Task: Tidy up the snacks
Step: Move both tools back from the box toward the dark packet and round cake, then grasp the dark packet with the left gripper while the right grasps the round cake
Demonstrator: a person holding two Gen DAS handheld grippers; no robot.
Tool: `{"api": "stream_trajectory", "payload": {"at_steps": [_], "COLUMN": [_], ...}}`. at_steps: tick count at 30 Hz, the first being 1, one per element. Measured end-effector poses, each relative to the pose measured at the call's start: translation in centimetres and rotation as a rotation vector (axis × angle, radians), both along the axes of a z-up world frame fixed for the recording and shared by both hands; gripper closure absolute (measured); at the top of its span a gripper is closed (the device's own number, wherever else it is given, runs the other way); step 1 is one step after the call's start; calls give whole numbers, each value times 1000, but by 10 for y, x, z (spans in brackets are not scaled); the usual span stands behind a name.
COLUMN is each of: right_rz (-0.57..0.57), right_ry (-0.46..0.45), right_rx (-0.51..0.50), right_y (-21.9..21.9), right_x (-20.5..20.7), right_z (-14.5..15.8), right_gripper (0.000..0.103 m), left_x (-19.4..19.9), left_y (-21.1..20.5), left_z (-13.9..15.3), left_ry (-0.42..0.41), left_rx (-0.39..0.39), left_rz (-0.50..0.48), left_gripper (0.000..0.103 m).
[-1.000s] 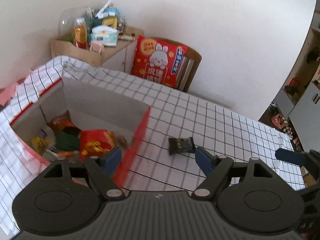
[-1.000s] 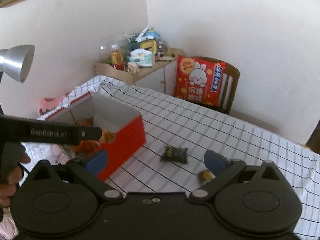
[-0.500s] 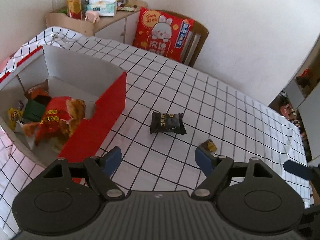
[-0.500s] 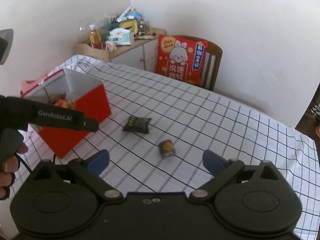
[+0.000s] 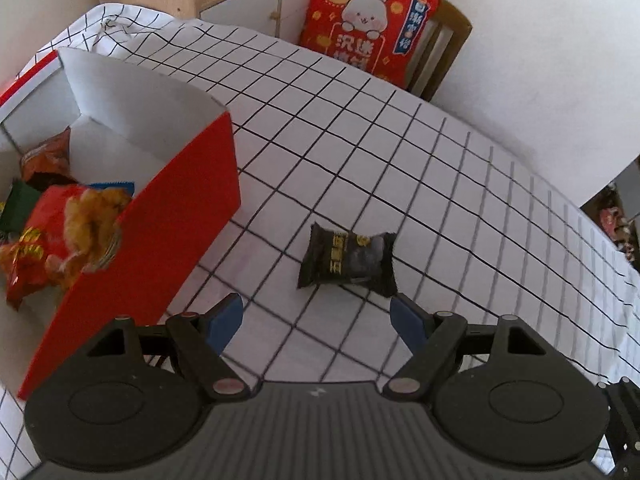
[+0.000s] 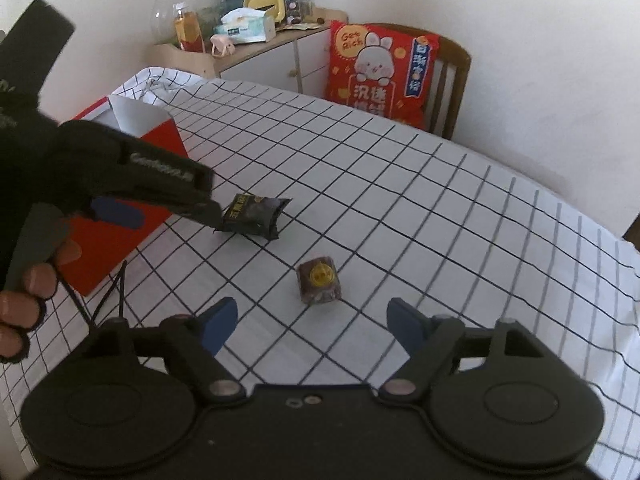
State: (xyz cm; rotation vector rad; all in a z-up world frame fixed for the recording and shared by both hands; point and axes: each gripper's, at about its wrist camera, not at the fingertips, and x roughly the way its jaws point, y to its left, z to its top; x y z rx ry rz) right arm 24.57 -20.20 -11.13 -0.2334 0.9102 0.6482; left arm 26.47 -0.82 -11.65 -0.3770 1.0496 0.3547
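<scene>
A black snack packet (image 5: 348,259) lies on the checked tablecloth, just ahead of my open left gripper (image 5: 318,320). It also shows in the right wrist view (image 6: 256,216), where the left gripper (image 6: 160,212) hovers at its left end. A small brown wrapped candy (image 6: 319,280) lies just ahead of my open, empty right gripper (image 6: 307,322). The red box (image 5: 160,216) at the left holds several snack bags (image 5: 60,224).
A chair with a red rabbit cushion (image 6: 380,72) stands at the table's far edge. A cluttered wooden cabinet (image 6: 256,36) is behind the table. The checked tablecloth (image 5: 440,184) stretches to the right.
Both grippers have moved down and forward toward the table. The left gripper has closed in on the black packet, and the right one on the brown candy. Both stay open.
</scene>
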Motion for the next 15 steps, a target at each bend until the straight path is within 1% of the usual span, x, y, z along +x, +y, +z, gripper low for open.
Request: {"api": "stream_trajectory", "payload": {"at_steps": [4, 8, 12, 14, 15], "right_rz": [4, 12, 41, 47, 48], "right_ry": [17, 39, 45, 51, 56], "right_rx": [2, 4, -3, -10, -15], "right_y": [9, 18, 25, 27, 29], "right_x": [16, 27, 33, 37, 39], "right_z": [-10, -20, -28, -32, -35], "right_gripper": [28, 30, 32, 32, 32], "left_x": [22, 39, 49, 54, 57], "left_y": [3, 3, -5, -8, -8], "left_z": [-7, -16, -19, -23, -26], "left_ry": [16, 34, 18, 30, 37], "left_rx": [25, 16, 24, 44, 34], "left_rz": [-8, -22, -81, -88, -90], "left_gripper": [22, 22, 22, 22, 22]}}
